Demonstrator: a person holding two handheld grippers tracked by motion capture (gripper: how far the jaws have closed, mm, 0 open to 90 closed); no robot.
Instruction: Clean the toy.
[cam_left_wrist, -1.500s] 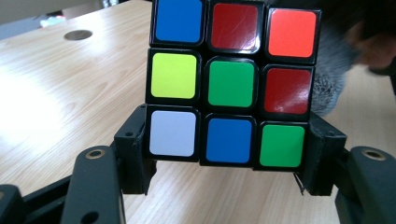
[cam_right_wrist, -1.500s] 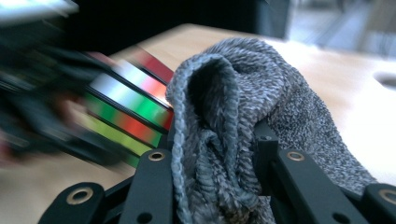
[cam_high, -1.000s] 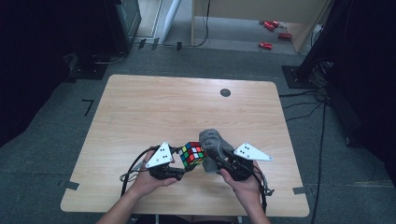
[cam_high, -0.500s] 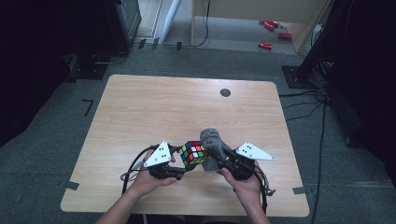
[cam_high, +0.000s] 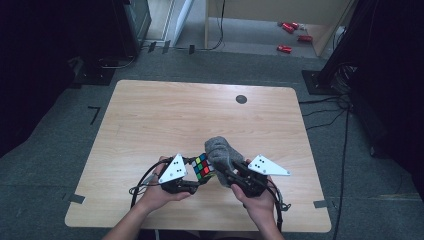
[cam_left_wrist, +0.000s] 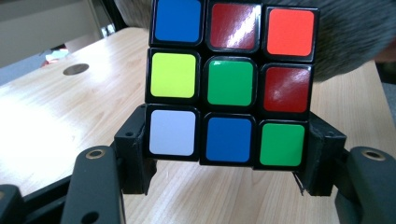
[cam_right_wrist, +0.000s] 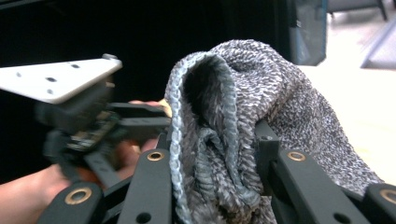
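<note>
1. Left claw (cam_left_wrist: 229, 182) is pinching the puzzle cube (cam_left_wrist: 231, 81) by its bottom layer, one jaw on each side. Cube is lifted off the counter (cam_high: 165, 115), near its front edge.
2. Right claw (cam_right_wrist: 212, 186) is clamped on a bunched grey knit cloth (cam_right_wrist: 243, 116). Cloth bulges up and out past the jaws.
3. In the high view the cloth (cam_high: 222, 152) sits just right of the cube (cam_high: 202, 166), touching or nearly so. Left claw (cam_high: 192, 181) and right claw (cam_high: 231, 176) face each other.
4. Progress, my read: both grasps done and cube and cloth brought together. Looks like a wipe of the cube. I can't tell how many faces are done.
5. Orientation: the cube has no long axis. The face with the green centre points back at the left gripper camera, and its grid sits near square to the jaws.
6. Cloth long axis runs up and away from the right claw. Its folded open end points to the cube side.
</note>
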